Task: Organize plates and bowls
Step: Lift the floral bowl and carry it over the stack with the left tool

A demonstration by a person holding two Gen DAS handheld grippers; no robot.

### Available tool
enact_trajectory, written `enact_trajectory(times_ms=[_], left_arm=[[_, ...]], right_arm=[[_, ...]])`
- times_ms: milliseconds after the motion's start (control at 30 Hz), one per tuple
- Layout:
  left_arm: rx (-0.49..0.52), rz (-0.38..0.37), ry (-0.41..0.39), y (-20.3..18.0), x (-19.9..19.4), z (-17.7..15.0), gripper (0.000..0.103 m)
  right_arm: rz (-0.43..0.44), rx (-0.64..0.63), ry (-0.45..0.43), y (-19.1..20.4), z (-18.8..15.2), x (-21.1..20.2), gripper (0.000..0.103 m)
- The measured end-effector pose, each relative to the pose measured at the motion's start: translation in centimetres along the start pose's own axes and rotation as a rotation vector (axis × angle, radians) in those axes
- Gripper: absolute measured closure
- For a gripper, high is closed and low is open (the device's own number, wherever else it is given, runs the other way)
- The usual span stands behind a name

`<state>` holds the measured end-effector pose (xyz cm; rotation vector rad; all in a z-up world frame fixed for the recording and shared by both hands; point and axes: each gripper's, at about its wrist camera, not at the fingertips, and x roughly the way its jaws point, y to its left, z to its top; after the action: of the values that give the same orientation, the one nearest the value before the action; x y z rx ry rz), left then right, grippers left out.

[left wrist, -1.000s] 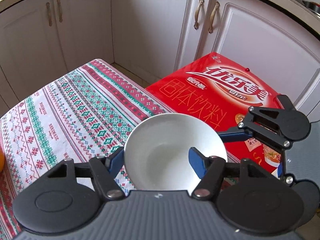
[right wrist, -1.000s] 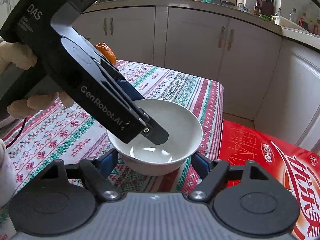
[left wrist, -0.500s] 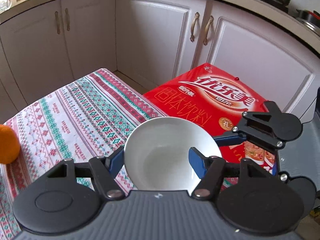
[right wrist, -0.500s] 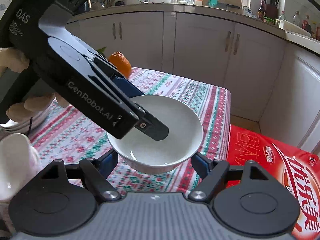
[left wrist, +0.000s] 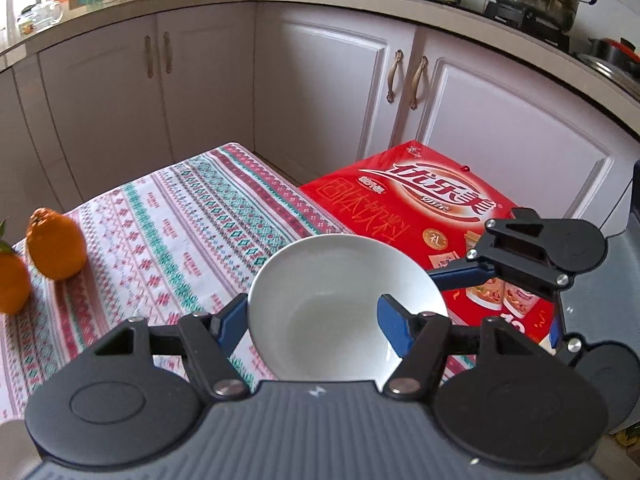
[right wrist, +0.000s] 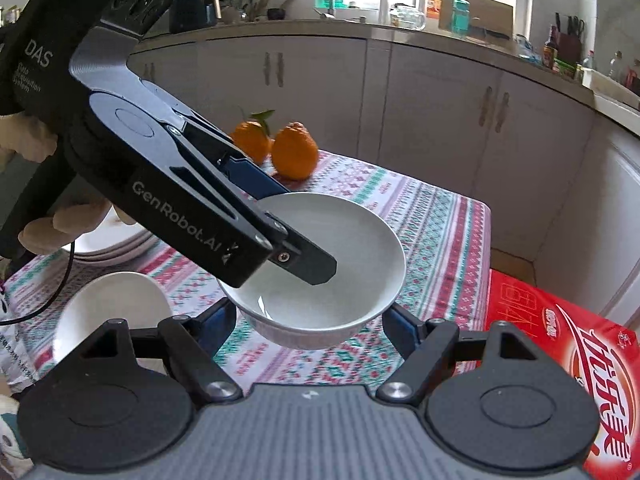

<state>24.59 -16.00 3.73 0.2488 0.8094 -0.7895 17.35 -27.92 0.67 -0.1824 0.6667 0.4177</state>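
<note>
A white bowl (left wrist: 340, 300) is held in the air above the patterned tablecloth (left wrist: 168, 232). My left gripper (left wrist: 312, 320) is shut on its near rim, one finger inside and one outside; the right wrist view shows this (right wrist: 280, 240). My right gripper (right wrist: 310, 320) is open and empty, its fingers spread just below and either side of the bowl (right wrist: 320, 280). A second white bowl (right wrist: 108, 312) sits tilted at lower left. A stack of white plates (right wrist: 108, 244) lies behind it, partly hidden by the left gripper.
Two oranges (right wrist: 280, 148) stand on the table's far part; one also shows in the left wrist view (left wrist: 56, 248). A red carton (left wrist: 432, 220) lies on the floor beside the table. White cabinets (left wrist: 320, 88) run behind.
The bowl has been lifted off the cloth and carried up and toward the oranges and plates. The second bowl and plate stack have come into the right wrist view.
</note>
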Motion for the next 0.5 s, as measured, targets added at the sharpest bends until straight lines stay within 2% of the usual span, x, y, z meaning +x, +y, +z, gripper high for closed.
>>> enact_trajectory(times_ms=[500], left_arm=[[-0.033,0.060,-0.063,-0.3,-6.8,-4.0,0.035]], right_arm=[[0.054,-0.062,-0.002,5.4,0.3,-2.0,0.019]])
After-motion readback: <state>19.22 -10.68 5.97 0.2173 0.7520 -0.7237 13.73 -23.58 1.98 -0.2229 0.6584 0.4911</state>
